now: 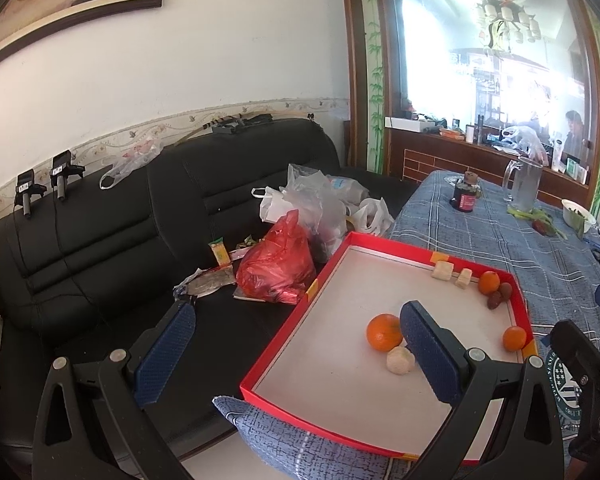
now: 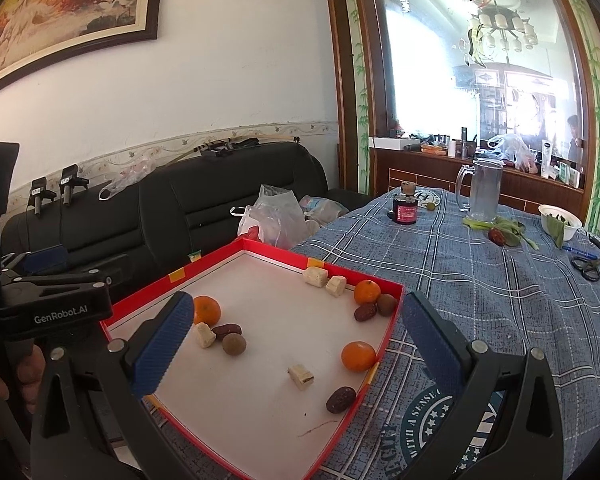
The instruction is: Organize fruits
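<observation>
Red-walled, white-floored tray (image 2: 392, 322) sits on the blue plaid tablecloth (image 2: 480, 288); inside it lie three oranges, one at the left (image 2: 206, 310), one at the far corner (image 2: 367, 291), one by the right wall (image 2: 358, 356), among dates and pale cubes; left gripper (image 1: 300, 360) and right gripper (image 2: 300, 354) both hang spread wide, grasping nothing

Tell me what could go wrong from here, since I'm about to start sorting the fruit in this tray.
1. The red tray seems to overhang the table edge toward the sofa; pressing that side might tip it.
2. The oranges are round and loose, so an open right gripper closing off-centre may roll one away.
3. The date and white cube lie close together; grabbing one could nudge the other.
</observation>
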Tool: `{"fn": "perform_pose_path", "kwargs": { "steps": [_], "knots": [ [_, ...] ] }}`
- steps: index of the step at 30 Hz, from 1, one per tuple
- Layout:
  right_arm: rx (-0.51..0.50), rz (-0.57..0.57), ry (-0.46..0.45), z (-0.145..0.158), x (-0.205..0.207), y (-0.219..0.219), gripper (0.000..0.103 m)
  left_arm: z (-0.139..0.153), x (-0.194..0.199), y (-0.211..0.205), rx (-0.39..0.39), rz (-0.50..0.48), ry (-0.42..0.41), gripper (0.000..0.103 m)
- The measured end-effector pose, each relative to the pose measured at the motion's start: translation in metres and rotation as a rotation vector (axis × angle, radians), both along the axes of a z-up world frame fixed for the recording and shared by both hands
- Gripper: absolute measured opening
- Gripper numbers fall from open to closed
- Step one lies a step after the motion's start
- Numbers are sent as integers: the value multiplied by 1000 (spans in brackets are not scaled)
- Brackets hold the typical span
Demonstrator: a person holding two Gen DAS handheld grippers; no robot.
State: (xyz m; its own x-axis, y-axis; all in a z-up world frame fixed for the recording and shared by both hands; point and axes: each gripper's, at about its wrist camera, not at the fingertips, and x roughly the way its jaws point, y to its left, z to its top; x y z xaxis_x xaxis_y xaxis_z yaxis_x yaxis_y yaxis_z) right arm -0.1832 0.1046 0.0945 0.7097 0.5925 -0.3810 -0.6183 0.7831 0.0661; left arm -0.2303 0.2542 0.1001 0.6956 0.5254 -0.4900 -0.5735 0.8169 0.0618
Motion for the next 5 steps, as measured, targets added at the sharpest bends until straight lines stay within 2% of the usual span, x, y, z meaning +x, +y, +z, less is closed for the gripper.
{"fn": "perform_pose_path", "kwargs": {
  "steps": [5],
  "knots": [
    [17,-13,11,2,5,-11,103,1,6,-12,8,-29,14,102]
  ]
}}
